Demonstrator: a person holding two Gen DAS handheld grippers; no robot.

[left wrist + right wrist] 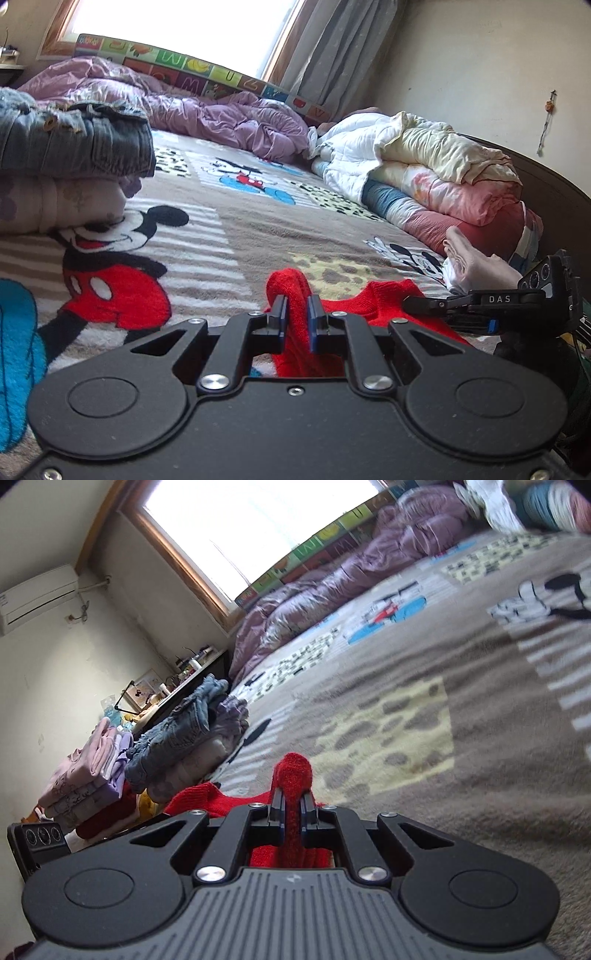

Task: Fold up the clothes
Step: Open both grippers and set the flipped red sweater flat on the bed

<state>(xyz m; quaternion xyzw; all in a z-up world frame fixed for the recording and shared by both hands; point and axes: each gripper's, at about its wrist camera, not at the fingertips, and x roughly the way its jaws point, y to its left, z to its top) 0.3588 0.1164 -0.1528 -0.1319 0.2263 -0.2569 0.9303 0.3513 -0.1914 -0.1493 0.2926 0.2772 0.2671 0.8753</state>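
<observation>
A red knit garment point(384, 302) lies low on the cartoon-mouse blanket point(229, 229) that covers the bed. My left gripper point(296, 306) is shut on a bunched fold of the red garment, which sticks up between its fingers. My right gripper point(293, 805) is shut on another fold of the same red garment point(293, 775). The right gripper's body also shows at the right edge of the left wrist view point(491, 306). The garment stretches between the two grippers, close to the blanket.
A stack of folded clothes with a denim piece point(74, 140) on top sits at the left; it also shows in the right wrist view point(177, 731). A purple quilt point(221, 114) lies by the window. Folded bedding point(436, 173) and a pale cloth point(476, 269) lie right.
</observation>
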